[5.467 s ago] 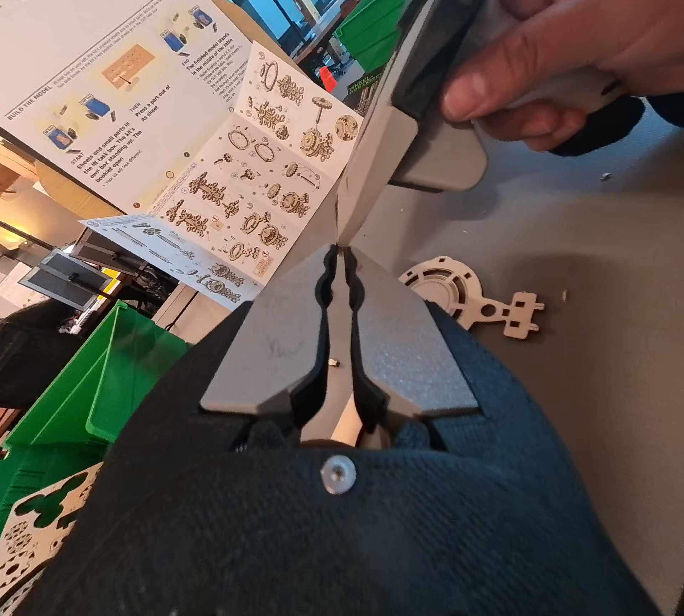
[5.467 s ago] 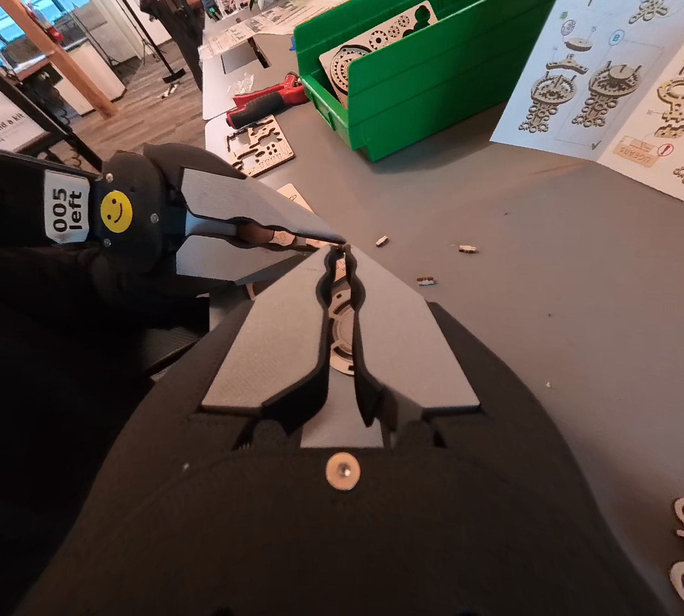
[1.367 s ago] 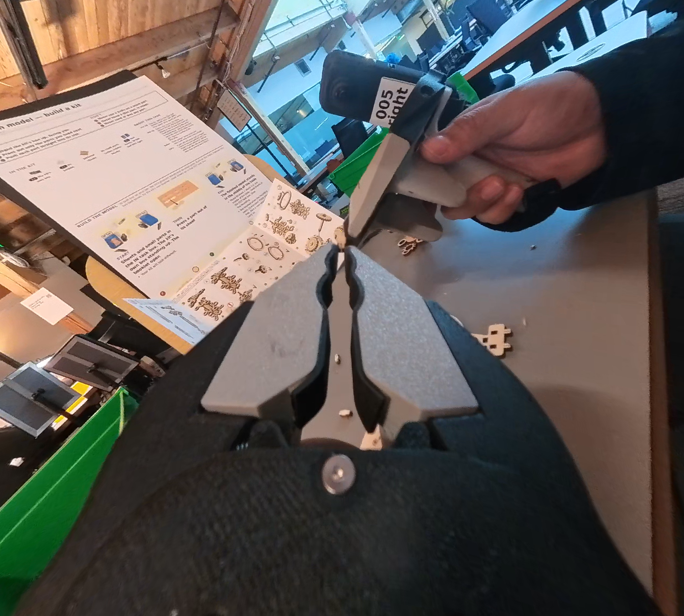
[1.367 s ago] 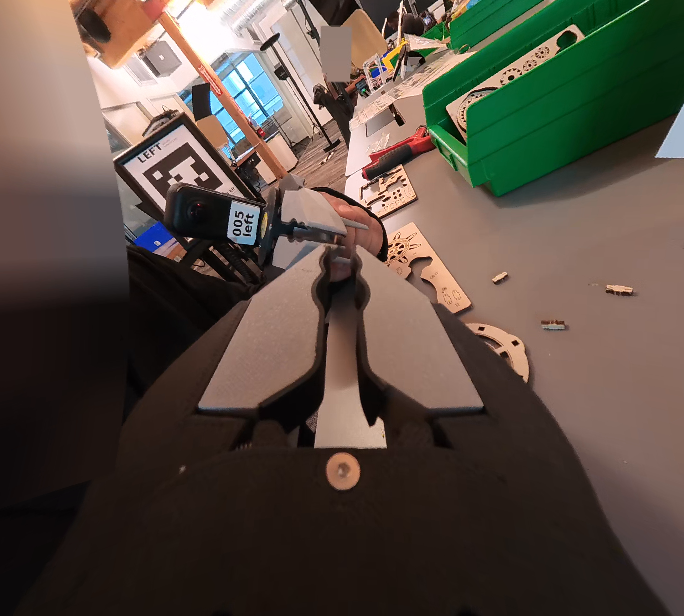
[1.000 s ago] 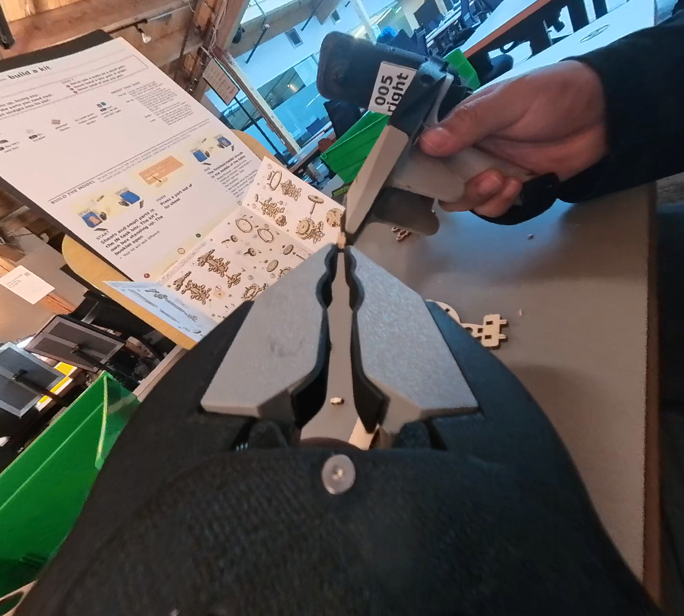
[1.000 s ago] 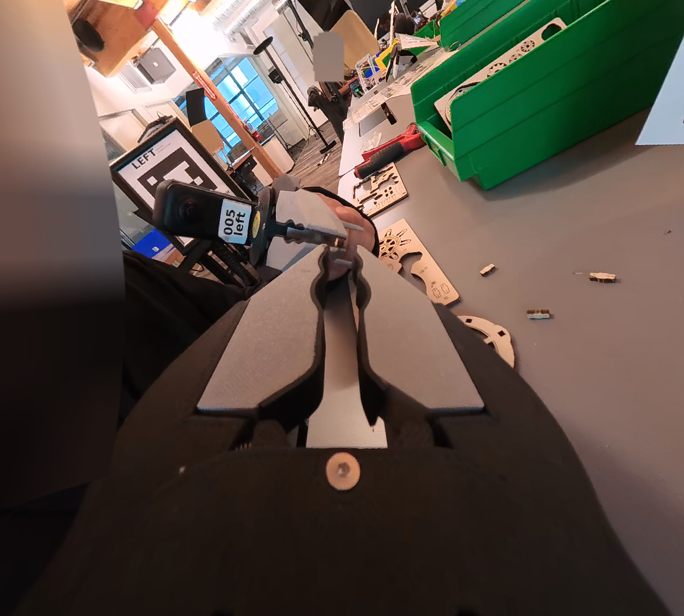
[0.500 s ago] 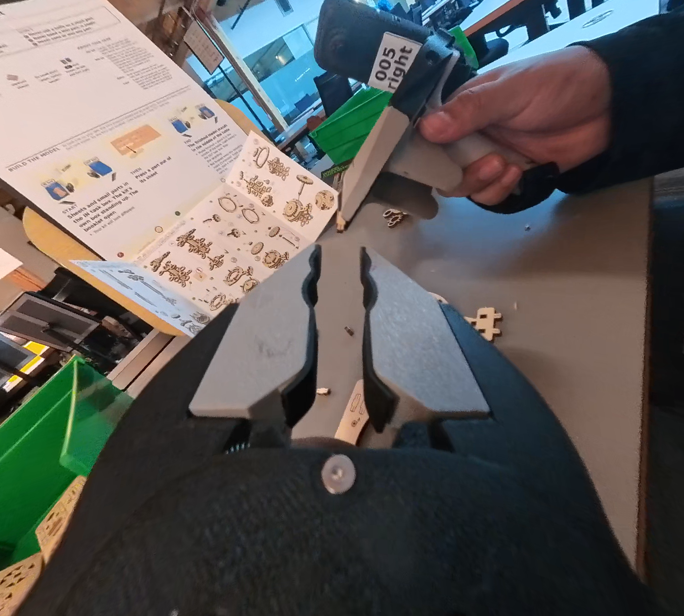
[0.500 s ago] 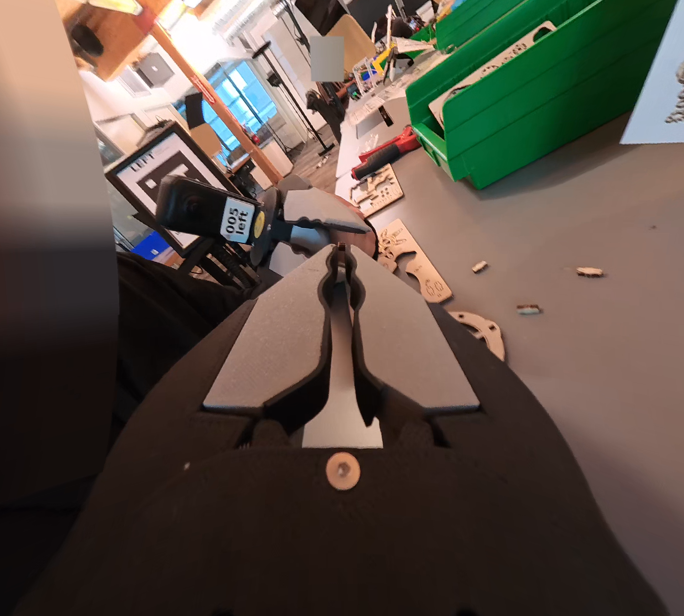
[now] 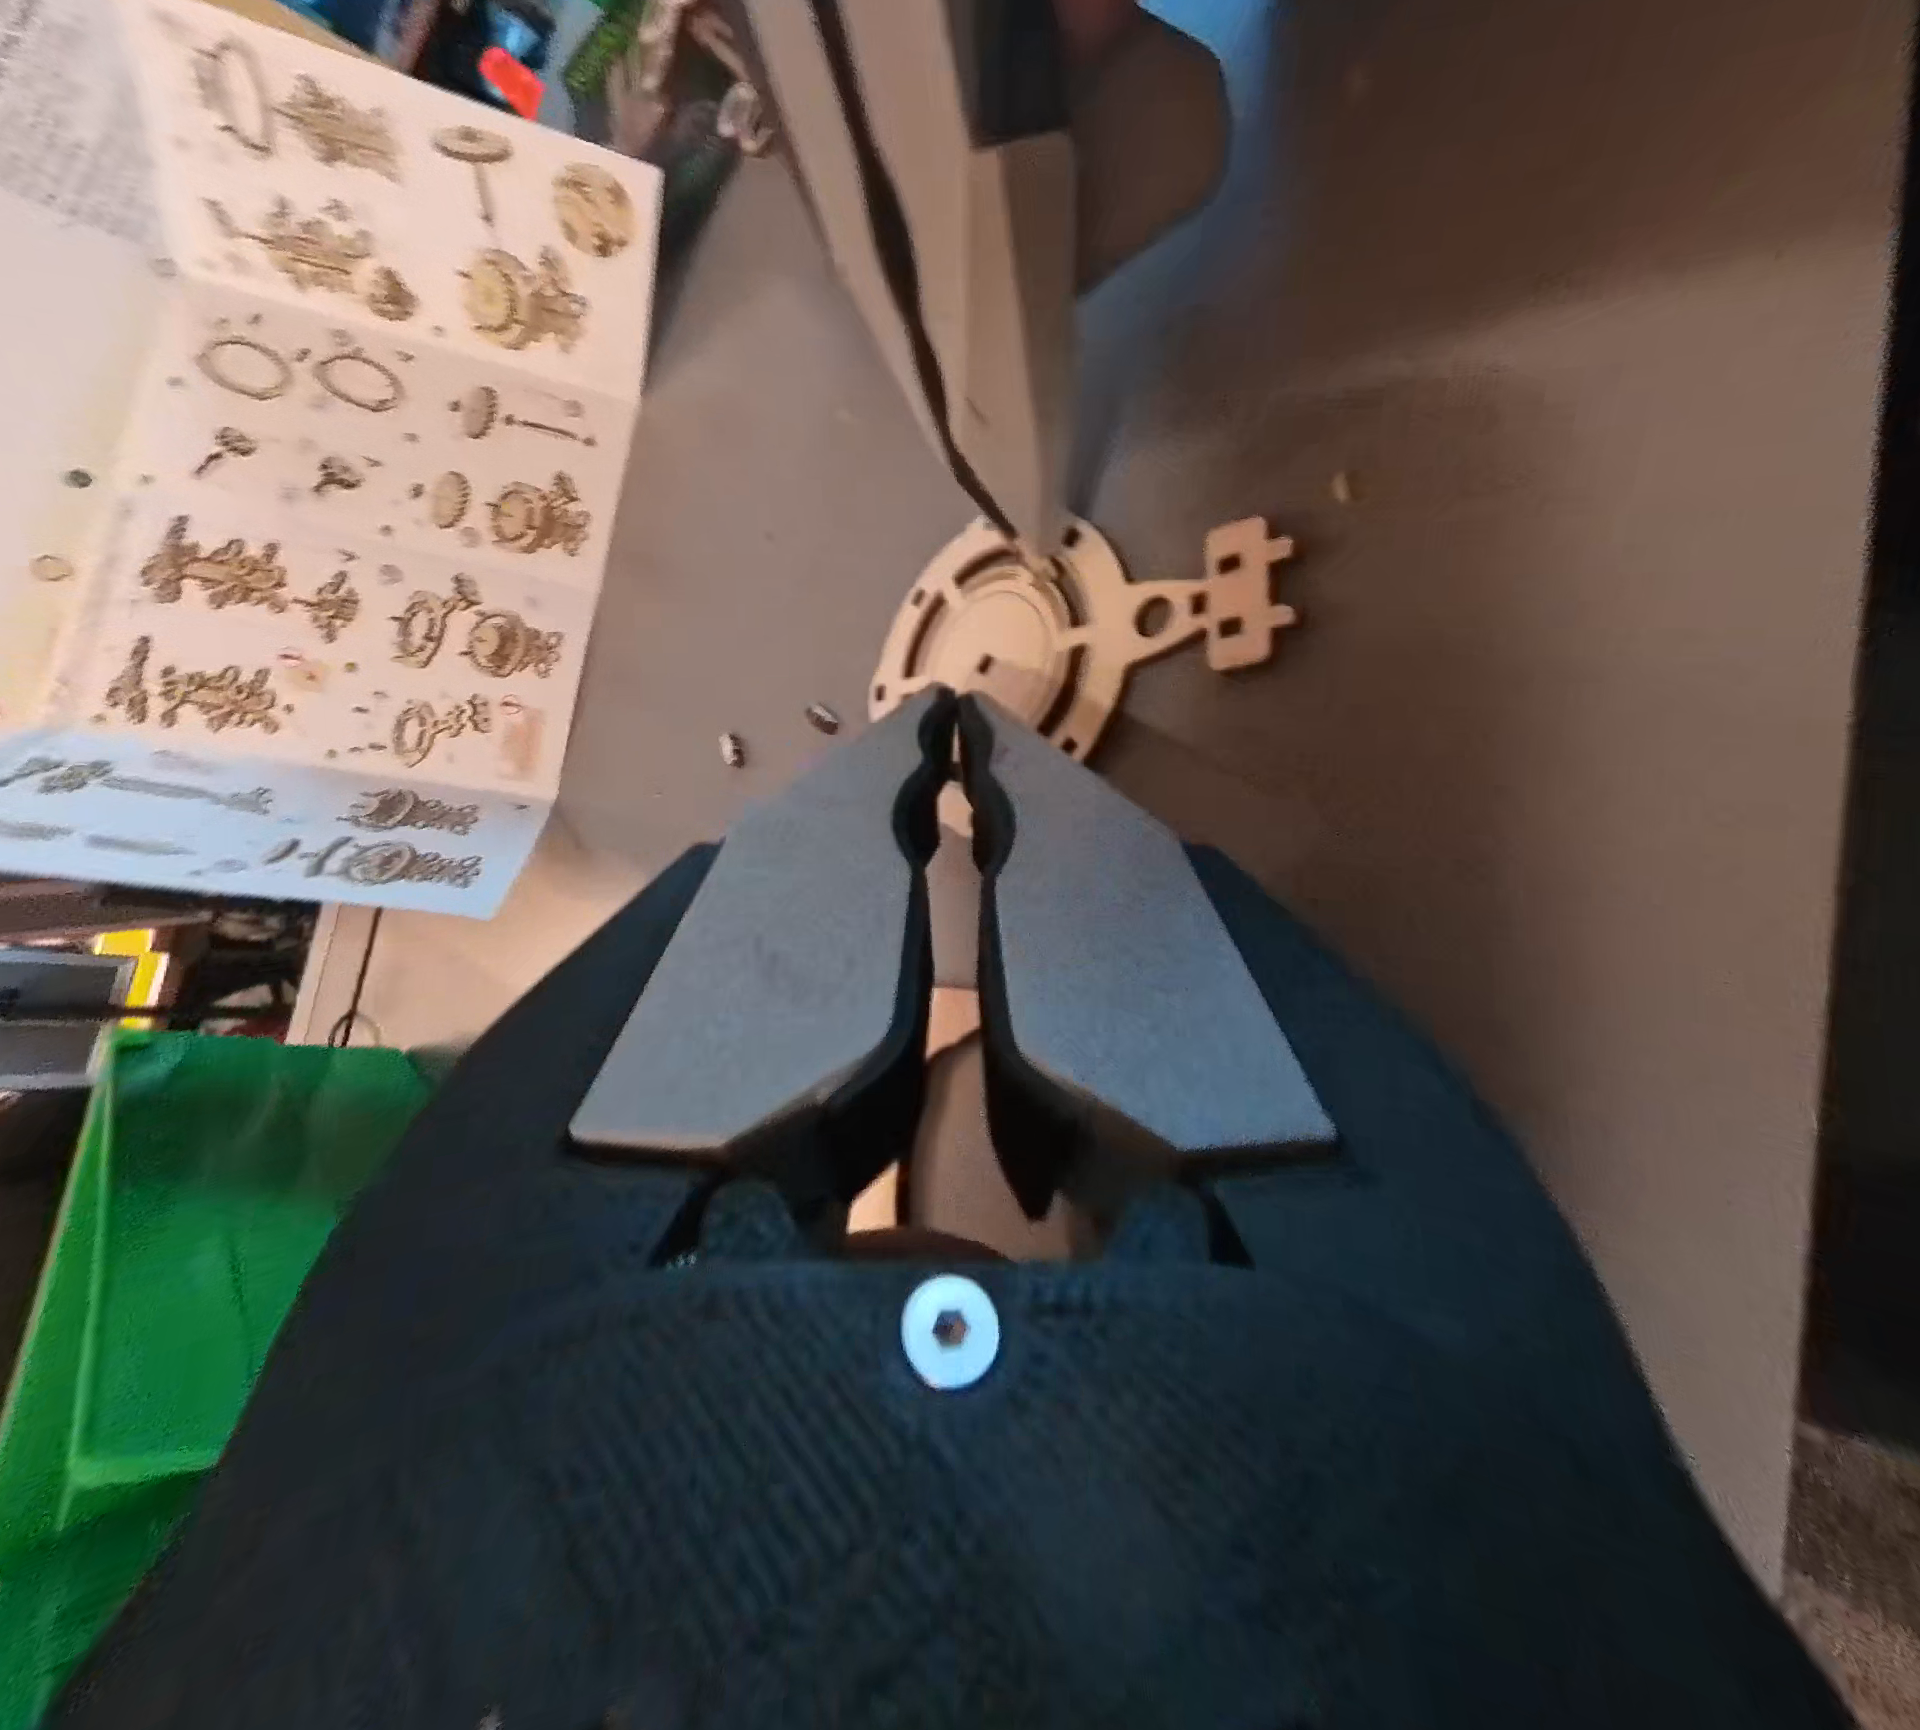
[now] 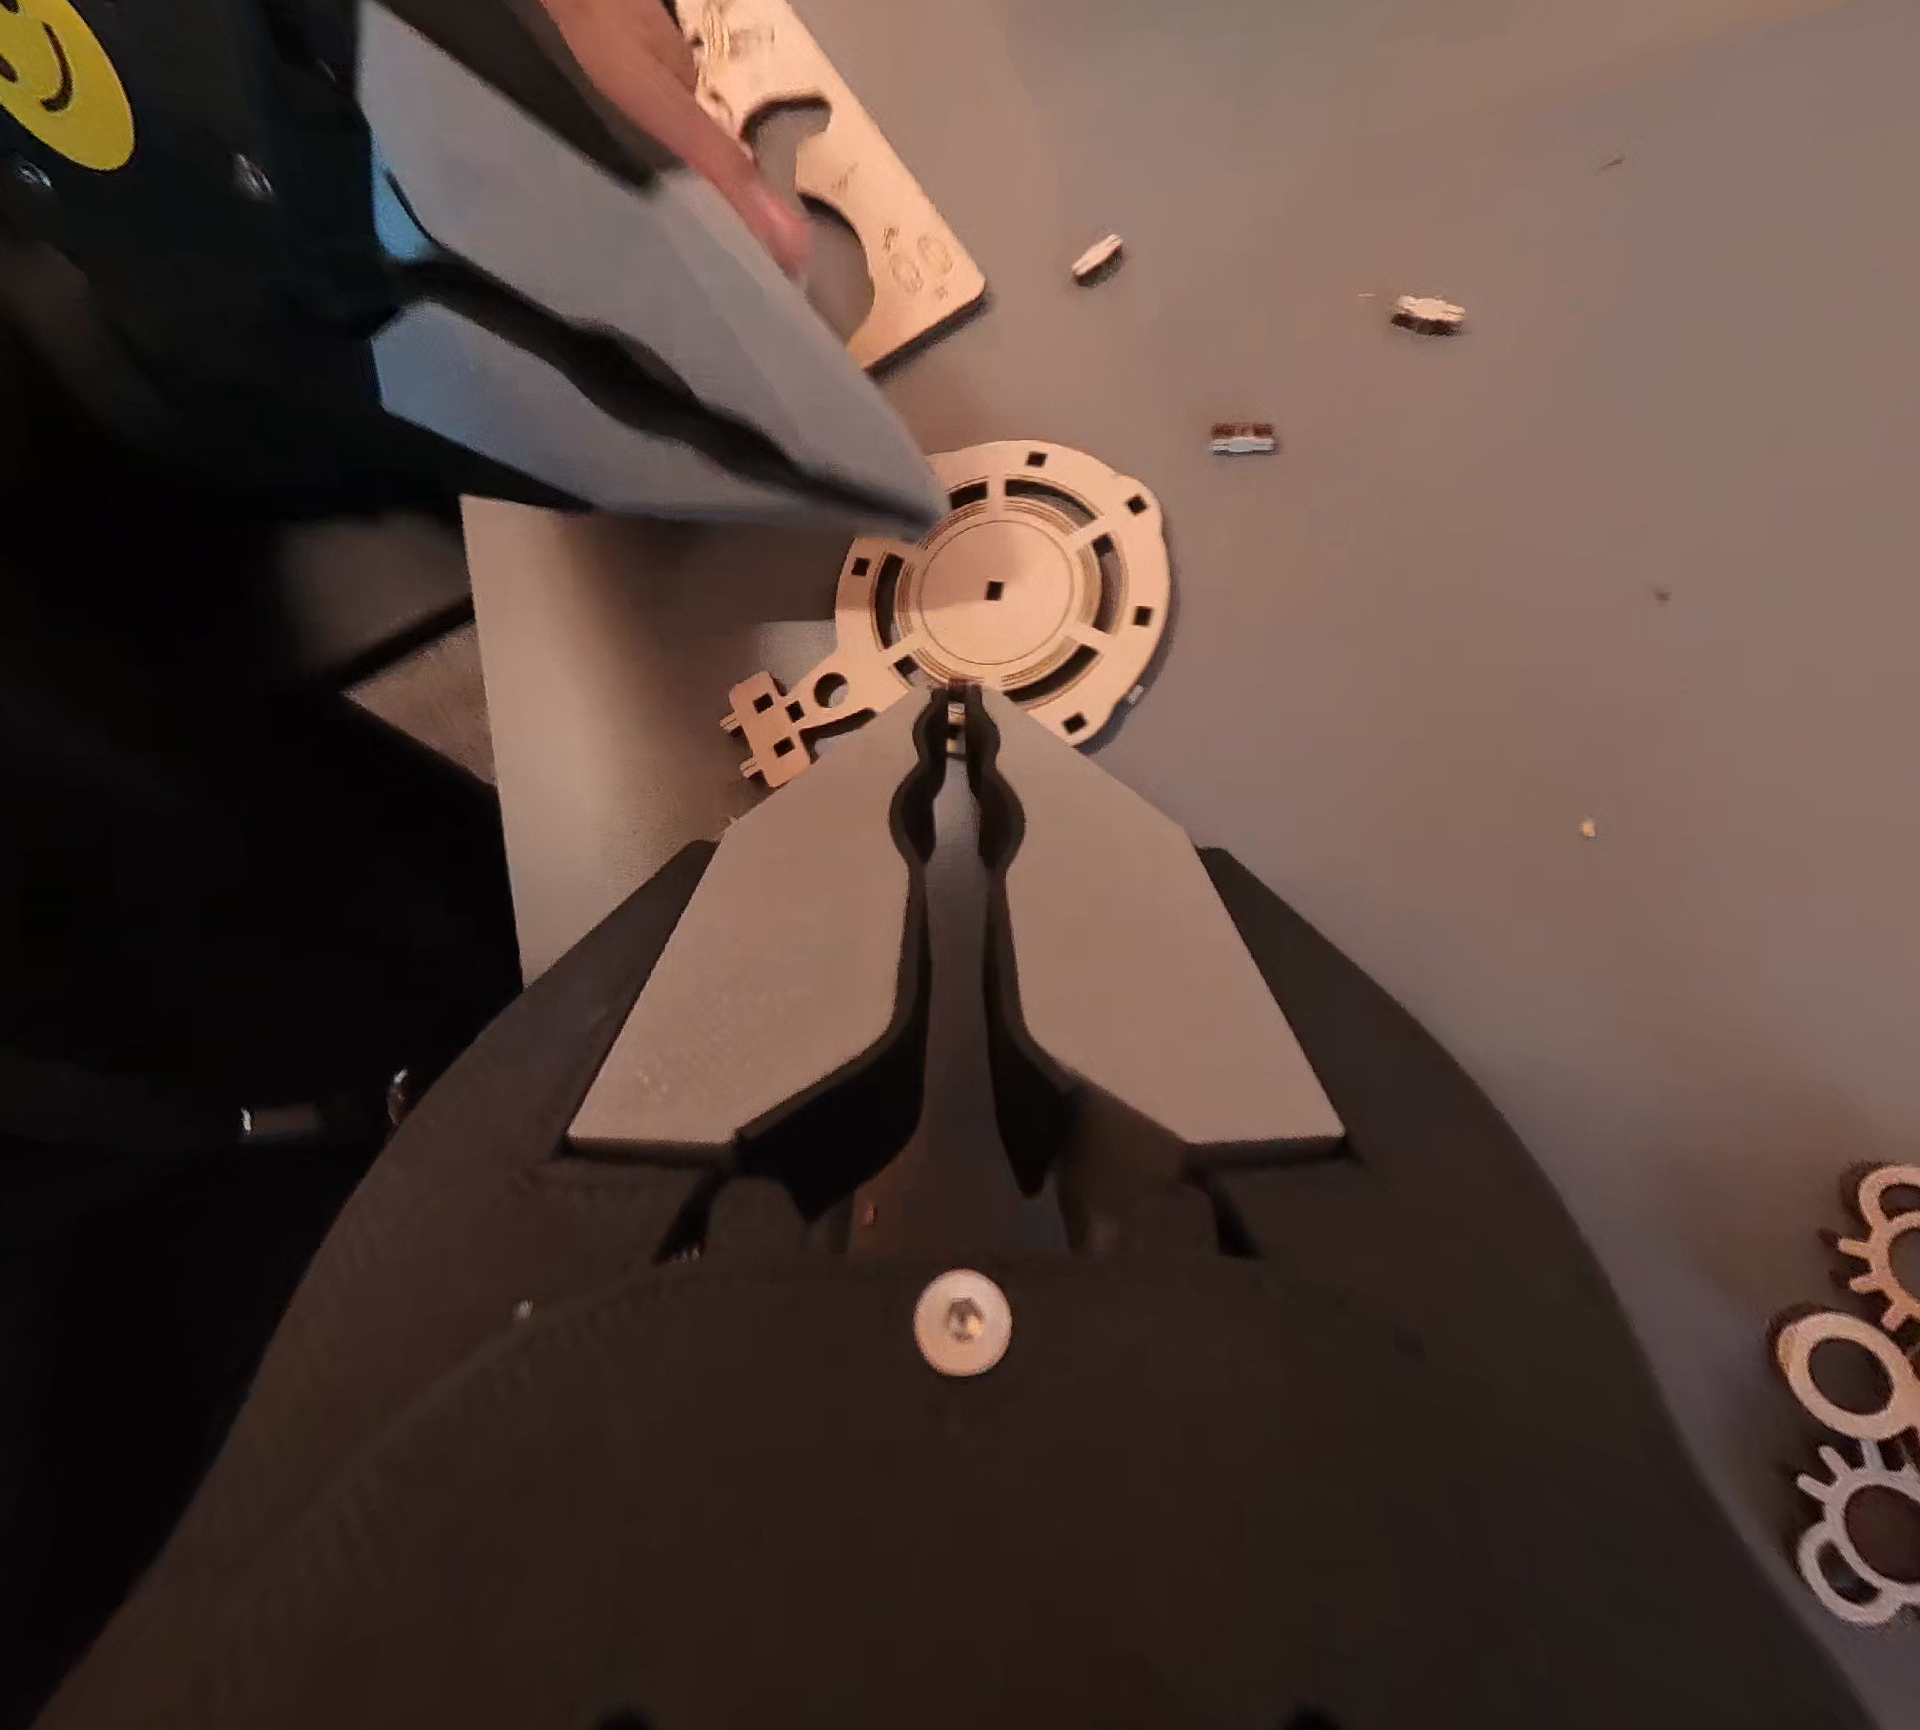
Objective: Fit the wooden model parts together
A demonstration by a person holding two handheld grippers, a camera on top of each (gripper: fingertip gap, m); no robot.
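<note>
Both pinched-together grippers, left (image 9: 948, 701) and right (image 10: 958, 695), point tips at the flat wooden disc part (image 10: 1003, 591).

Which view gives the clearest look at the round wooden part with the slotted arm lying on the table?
The right wrist view: the round wooden part is seen almost whole from above, sharp, with its centre disc, slots and arm plain. In the left wrist view the same part is blurred, and both grippers' closed tips cover its edges.

L gripper (image 9: 948, 724) & R gripper (image 10: 958, 706) closed, tips converging
</note>
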